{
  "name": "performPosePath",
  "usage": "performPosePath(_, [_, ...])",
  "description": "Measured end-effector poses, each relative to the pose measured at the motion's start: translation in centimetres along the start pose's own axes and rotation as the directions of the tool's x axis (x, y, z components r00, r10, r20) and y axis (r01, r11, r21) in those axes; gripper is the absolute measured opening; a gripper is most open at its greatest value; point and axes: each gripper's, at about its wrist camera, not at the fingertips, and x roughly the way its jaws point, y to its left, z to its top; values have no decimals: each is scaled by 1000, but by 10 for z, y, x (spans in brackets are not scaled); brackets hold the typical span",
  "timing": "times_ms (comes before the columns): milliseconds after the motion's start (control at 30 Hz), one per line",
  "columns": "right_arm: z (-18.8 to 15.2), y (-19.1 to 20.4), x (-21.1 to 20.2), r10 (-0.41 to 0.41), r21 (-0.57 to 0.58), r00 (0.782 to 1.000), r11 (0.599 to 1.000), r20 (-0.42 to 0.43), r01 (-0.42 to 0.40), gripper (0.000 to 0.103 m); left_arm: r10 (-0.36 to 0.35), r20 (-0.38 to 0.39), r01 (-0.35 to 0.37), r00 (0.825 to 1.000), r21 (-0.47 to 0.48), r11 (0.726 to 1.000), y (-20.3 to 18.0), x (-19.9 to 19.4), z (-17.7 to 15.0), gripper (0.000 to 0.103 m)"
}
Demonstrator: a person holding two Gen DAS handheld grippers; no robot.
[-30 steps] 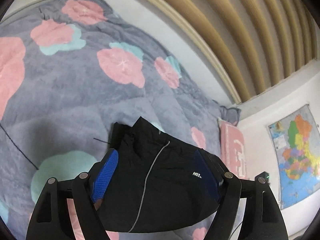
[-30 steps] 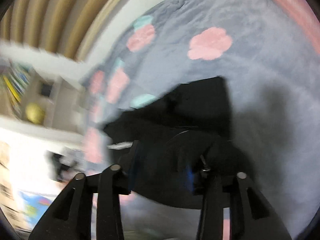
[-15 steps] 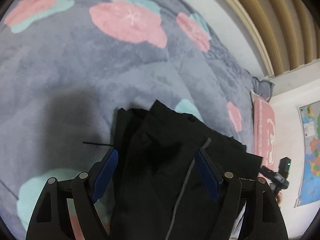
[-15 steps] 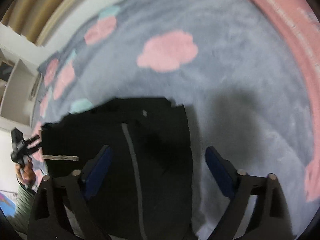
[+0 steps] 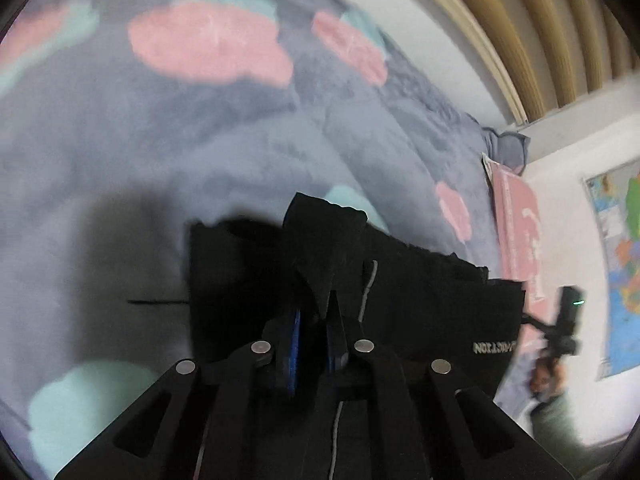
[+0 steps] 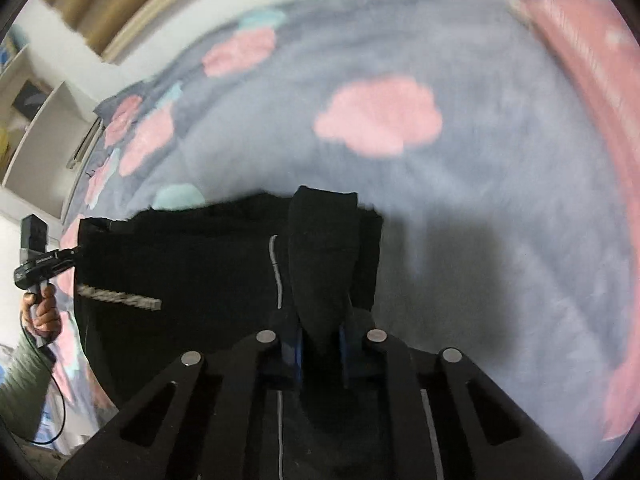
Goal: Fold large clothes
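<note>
Both tools have just closed, your left tool [image 5: 314, 334] and right tool [image 6: 320, 338] each pinching a ridge of the black garment [image 6: 192, 264] on the bed [image 6: 480, 220], likely to lift one edge evenly for folding.

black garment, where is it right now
The black garment lies on the grey flowered blanket, low and central in both wrist views. The left claw and the right claw each pinch a raised fold of it.
</note>
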Motion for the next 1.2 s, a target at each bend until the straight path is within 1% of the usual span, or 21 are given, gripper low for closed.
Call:
performPosePath(67, [18, 18, -18, -62, -49, 997, 997, 53, 64, 15, 23, 82, -22, 996, -12, 1000, -5, -28, 3, 9])
performPosePath(167, [52, 22, -23, -85, -33, 991, 995, 106, 89, 15, 13, 226, 7, 974, -87, 996, 1, -71, 19, 9])
performPosePath(233, [71, 26, -5, -119, -18, 988, 992, 102, 122, 15, 62, 251, -36, 966, -105, 994, 1, -74, 30, 9])
performPosePath(267, [79, 24, 10, -124, 0, 989, 992, 85, 124, 15, 111, 244, -85, 964, -112, 990, 2, -67, 35, 9])
performPosePath(333, [86, 17, 52, -145, 40, 989, 989, 18, 144, 14, 176, 204, -144, 963, -162, 976, 12, -48, 43, 9])
performPosePath(433, [76, 4, 109, -174, 58, 980, 982, -99, 180, 14, 269, 105, -239, 957, -235, 942, 36, 0, 46, 9])
performPosePath(467, [68, -3, 128, -156, 85, 977, 982, -146, 169, 14, 285, 72, -261, 956, -242, 935, 43, 14, 44, 9])
performPosePath(567, [54, -14, 145, -129, 139, 978, 978, -164, 153, 18, 317, -24, -313, 948, -249, 917, 57, 59, 37, 11])
performPosePath(600, [53, -18, 143, -122, 158, 980, 976, -158, 147, 20, 336, -30, -334, 941, -234, 913, 57, 65, 36, 17])
performPosePath(667, [53, -24, 137, -101, 192, 982, 973, -159, 131, 29, 380, -29, -379, 924, -190, 906, 52, 70, 38, 25])
performPosePath(700, [53, -24, 132, -92, 199, 983, 972, -162, 124, 33, 383, -23, -381, 924, -174, 908, 50, 68, 41, 33])
performPosePath(767, [55, -22, 114, -87, 196, 986, 974, -144, 115, 35, 363, -25, -361, 932, -173, 916, 48, 58, 45, 38])
performPosePath(800, [54, -18, 103, -87, 187, 989, 976, -122, 109, 36, 343, -11, -339, 939, -178, 924, 48, 47, 46, 38])
performPosePath(833, [53, -12, 89, -84, 173, 992, 980, -96, 100, 40, 329, 17, -321, 944, -181, 930, 44, 33, 46, 38])
performPosePath(867, [50, -2, 71, -82, 151, 995, 984, -64, 91, 45, 325, 65, -310, 943, -180, 934, 38, 10, 45, 38])
performPosePath(933, [42, 20, 38, -79, 108, 997, 991, -6, 79, 68, 311, 119, -291, 943, -159, 943, 26, -19, 37, 41])
performPosePath(967, [34, 32, 22, -52, 86, 998, 995, 22, 50, 72, 293, 146, -274, 945, -137, 952, 16, -34, 32, 45])
performPosePath(1000, [26, 46, 8, 0, 64, 999, 998, 37, -2, 72, 268, 172, -254, 948, -100, 962, 0, -46, 28, 52])
performPosePath(1033, [19, 60, -1, 29, 50, 999, 998, 42, -31, 72, 248, 185, -240, 951, -63, 969, -12, -56, 21, 55])
performPosePath(1133, [-2, 104, -5, 29, 0, 999, 1000, 22, -29, 72, 152, 181, -166, 972, 61, 984, -61, -62, -4, 56])
performPosePath(1200, [-20, 127, 3, 10, -24, 1000, 1000, -5, -10, 72, 57, 126, -72, 990, 116, 991, -90, -49, -26, 56])
